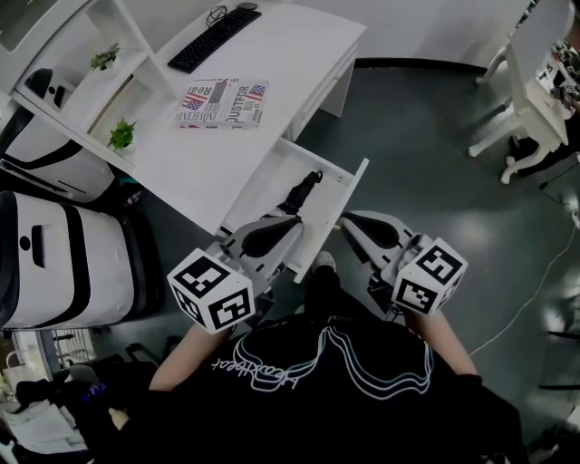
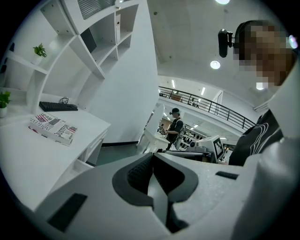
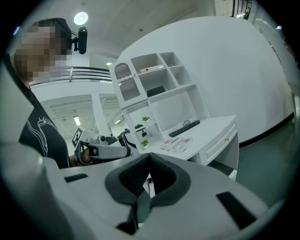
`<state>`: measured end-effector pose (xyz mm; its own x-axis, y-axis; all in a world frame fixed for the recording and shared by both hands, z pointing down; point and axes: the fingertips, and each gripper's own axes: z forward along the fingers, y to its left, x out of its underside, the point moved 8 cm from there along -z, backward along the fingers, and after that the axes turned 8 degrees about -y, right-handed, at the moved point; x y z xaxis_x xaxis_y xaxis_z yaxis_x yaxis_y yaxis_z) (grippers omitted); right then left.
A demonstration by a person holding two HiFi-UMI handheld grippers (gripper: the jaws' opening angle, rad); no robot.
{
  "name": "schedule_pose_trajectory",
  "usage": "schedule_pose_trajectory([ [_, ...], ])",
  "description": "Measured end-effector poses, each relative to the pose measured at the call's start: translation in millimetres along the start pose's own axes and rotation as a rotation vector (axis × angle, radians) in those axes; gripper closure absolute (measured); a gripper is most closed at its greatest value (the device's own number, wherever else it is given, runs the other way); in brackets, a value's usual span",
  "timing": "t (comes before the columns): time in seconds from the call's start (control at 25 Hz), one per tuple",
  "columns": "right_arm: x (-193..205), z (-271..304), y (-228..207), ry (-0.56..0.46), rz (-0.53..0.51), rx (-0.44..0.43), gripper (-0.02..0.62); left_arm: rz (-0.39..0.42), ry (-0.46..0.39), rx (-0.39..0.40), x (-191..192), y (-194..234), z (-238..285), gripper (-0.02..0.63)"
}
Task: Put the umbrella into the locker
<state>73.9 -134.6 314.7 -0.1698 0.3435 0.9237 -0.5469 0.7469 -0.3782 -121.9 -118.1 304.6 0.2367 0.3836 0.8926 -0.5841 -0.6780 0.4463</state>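
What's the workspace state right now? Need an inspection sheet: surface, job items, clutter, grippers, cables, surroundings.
surface: white desk, its drawer pulled open.
job's things: black umbrella lying in the drawer.
clutter: keyboard, magazine.
grippers: left gripper and right gripper both shut, empty, near the drawer's front.
cables: coil by the keyboard; white cable on the floor.
surroundings: shelf plant, white cases, second table.
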Motion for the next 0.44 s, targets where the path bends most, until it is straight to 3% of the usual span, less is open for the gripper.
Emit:
schedule_pose_trajectory([
  [0.44, 4, 6, -21, 0.012, 0.032, 0.007, 0.592, -0.03, 0.027, -0.018, 7, 14, 17, 0.6],
])
